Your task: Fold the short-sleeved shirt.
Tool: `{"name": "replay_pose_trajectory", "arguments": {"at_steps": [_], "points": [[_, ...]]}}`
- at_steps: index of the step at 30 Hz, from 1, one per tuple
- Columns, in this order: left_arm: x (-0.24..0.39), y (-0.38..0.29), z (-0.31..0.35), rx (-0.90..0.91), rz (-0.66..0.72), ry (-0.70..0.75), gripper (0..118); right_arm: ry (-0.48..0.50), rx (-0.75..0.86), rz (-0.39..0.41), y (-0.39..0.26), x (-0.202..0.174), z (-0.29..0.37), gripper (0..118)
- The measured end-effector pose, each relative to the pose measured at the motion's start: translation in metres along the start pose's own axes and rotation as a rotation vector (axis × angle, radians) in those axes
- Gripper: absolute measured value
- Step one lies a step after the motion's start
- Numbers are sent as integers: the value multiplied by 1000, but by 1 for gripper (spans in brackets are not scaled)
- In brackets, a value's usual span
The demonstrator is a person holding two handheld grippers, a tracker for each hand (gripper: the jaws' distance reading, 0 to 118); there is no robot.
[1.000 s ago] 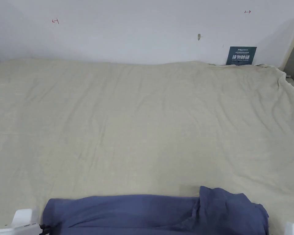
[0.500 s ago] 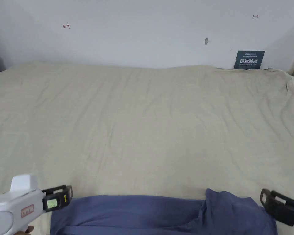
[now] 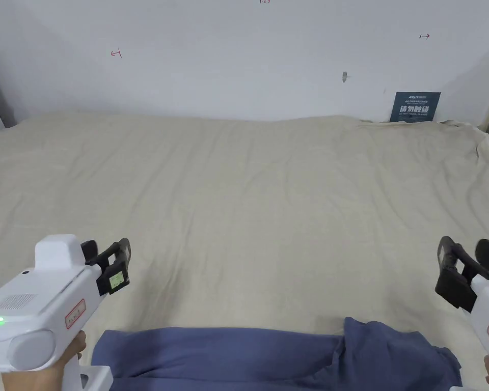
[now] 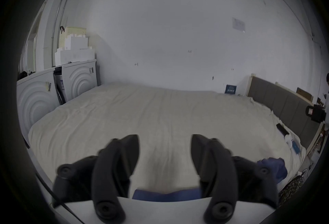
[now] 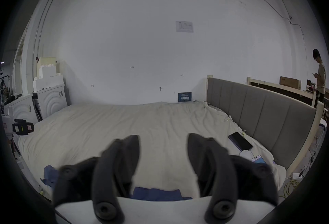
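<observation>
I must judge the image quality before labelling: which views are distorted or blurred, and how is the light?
Head view: straight lines, sharp, soft even light on the beige bedsheet and the blue shirt. Left gripper view: strong fisheye with a dark rim, the left gripper blurred with its jaws apart. Right gripper view: the same fisheye, the right gripper blurred, the wall brighter at the centre.

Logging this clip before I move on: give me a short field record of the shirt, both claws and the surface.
shirt: blue shirt, bunched in a long band at the near edge of the bed
surface: beige bedsheet, wrinkled
left claw: open, held above the sheet, apart from the shirt
right claw: open, held above the sheet, apart from the shirt
fold: not yet done
other items: dark phone near the grey headboard
</observation>
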State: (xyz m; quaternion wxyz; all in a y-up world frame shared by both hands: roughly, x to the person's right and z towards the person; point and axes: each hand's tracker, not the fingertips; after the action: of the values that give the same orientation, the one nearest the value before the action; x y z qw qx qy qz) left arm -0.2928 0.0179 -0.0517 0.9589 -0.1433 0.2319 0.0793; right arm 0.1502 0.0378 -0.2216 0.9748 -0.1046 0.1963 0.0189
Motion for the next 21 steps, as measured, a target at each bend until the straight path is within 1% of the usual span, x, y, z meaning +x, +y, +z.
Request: {"name": "replay_pose_trajectory", "arguments": {"at_steps": [1, 2, 3, 5, 10, 12, 15, 16, 18, 19, 21], "points": [[2, -1, 0, 2, -4, 7, 21, 1, 5, -1, 1, 1, -1, 23], [3, -1, 0, 7, 0, 4, 5, 0, 8, 0, 0, 1, -1, 8], [2, -4, -3, 11, 0, 1, 0, -3, 13, 4, 0, 1, 0, 2], [0, -4, -4, -4, 25, -40, 0, 47, 8, -19, 0, 6, -1, 0], [-4, -8, -12, -62, 24, -61, 0, 42, 6, -3, 0, 6, -1, 0], [-8, -9, -16, -117, 34, -76, 0, 45, 5, -3, 1, 5, -1, 0], [-19, -6, -25, -272, 117, -133, 0, 45, 2, 8, 3, 5, -4, 0], [-26, -7, -28, -294, 138, -154, 0, 44, 1, 12, 3, 5, -4, 0], [-39, -10, -36, -373, 145, -158, 0, 48, -6, 14, 3, 5, -7, 0], [-64, -12, -51, -397, 138, -162, 0, 50, -10, 13, 3, 5, -8, 0], [-83, -16, -62, -473, 151, -170, 0, 48, -17, 17, 3, 5, -9, 0]]}}
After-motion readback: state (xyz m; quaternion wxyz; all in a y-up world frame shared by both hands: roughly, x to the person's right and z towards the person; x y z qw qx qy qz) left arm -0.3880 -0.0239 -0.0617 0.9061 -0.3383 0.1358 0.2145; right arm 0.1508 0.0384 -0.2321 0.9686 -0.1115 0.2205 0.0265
